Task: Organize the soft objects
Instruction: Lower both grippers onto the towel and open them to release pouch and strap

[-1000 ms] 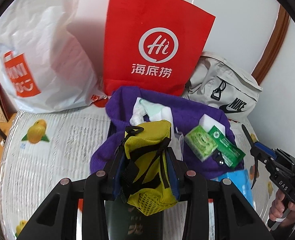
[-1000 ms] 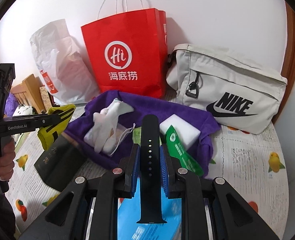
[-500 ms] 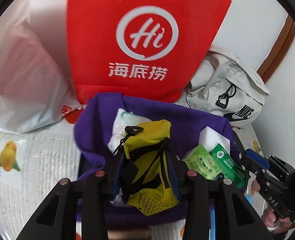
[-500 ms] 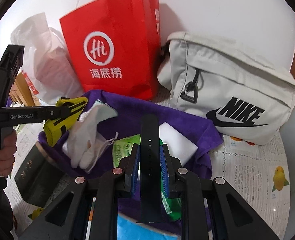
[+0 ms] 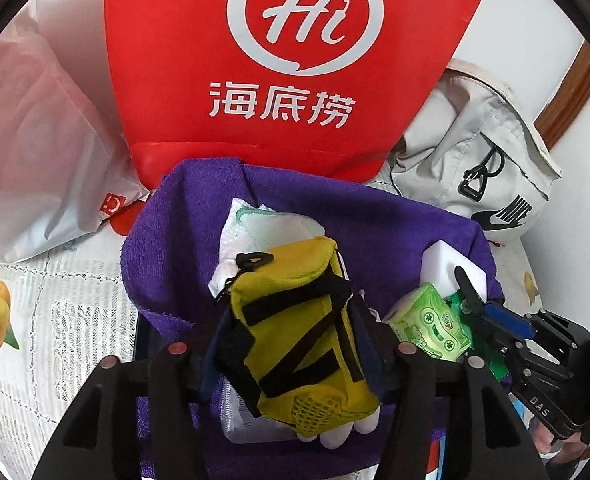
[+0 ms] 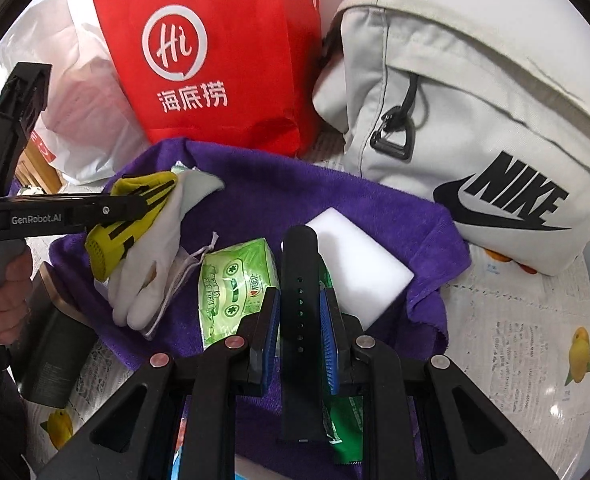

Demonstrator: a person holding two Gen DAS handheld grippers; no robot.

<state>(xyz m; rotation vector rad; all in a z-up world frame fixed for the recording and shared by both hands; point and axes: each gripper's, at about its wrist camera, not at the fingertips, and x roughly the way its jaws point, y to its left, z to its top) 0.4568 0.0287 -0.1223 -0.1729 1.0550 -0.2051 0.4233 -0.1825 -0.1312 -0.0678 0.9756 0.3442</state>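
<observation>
My left gripper (image 5: 291, 312) is shut on a yellow pouch with black straps (image 5: 295, 328) and holds it above a white glove (image 5: 271, 228) on the purple towel (image 5: 375, 216). The pouch also shows in the right wrist view (image 6: 127, 220). My right gripper (image 6: 301, 304) is shut on a black watch strap (image 6: 301, 280), held over the towel (image 6: 335, 192) between a green tissue pack (image 6: 235, 280) and a white sponge block (image 6: 359, 264). A dark green sachet (image 6: 347, 420) lies under the strap.
A red paper bag (image 5: 295, 60) stands behind the towel, a white plastic bag (image 5: 39, 140) to its left and a grey Nike bag (image 6: 475, 120) to its right. A dark box (image 6: 51, 344) lies at the towel's left edge. A fruit-print cloth (image 6: 535, 340) covers the table.
Both grippers have moved forward toward the bags, over the purple towel. The left one with the yellow pouch now hangs over the white glove; the right one still holds the strap.
</observation>
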